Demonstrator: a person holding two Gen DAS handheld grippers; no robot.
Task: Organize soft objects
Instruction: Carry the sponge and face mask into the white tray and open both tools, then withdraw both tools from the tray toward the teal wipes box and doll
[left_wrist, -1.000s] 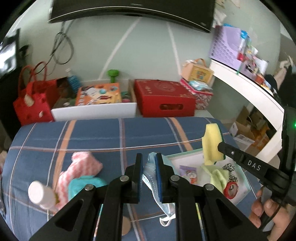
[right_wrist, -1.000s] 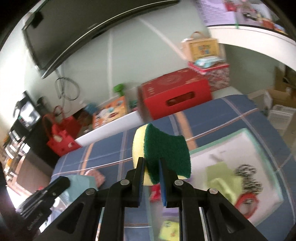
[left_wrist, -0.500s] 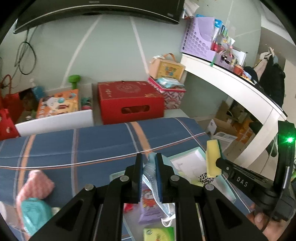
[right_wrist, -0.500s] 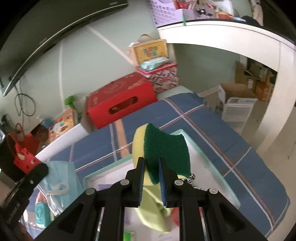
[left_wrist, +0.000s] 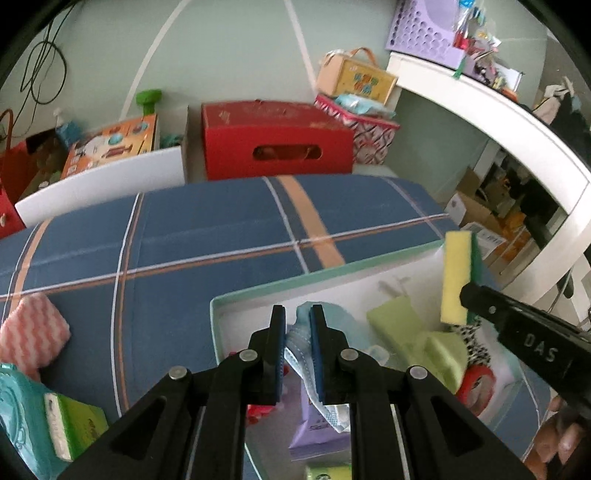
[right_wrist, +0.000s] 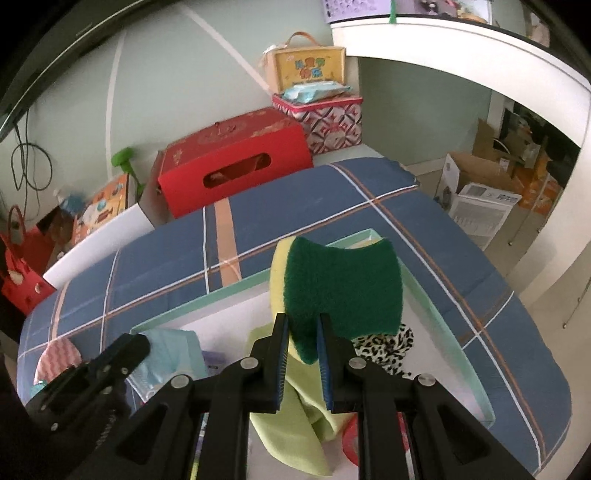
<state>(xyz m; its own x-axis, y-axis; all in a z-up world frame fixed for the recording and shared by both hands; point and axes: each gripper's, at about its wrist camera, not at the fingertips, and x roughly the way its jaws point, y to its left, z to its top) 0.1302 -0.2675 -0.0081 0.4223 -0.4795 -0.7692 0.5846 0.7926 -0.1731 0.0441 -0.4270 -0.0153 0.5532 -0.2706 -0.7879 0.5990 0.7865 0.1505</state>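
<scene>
My left gripper (left_wrist: 297, 314) is shut on a light blue face mask (left_wrist: 300, 345), which hangs over the near left part of a white box with a mint rim (left_wrist: 325, 273). My right gripper (right_wrist: 301, 321) is shut on a yellow sponge with a green scouring side (right_wrist: 347, 284), held upright above the same box (right_wrist: 207, 302). The left wrist view shows that sponge (left_wrist: 456, 277) at the right, over the box's far right corner. In the box lie a lime green cloth (left_wrist: 402, 325), a leopard-print fabric (right_wrist: 384, 347) and a purple packet (left_wrist: 314, 432).
The box rests on a blue plaid bed cover (left_wrist: 184, 240). A pink striped cloth (left_wrist: 29, 332), a teal packet (left_wrist: 18, 417) and a green tissue pack (left_wrist: 70, 424) lie left of it. A red carton (left_wrist: 277, 140) stands behind the bed, a white desk (left_wrist: 517, 129) to the right.
Both grippers have come down and to the right, from over the bed cover to over the box, each keeping its hold. The pink cloth has slid to the left edge of the left wrist view.
</scene>
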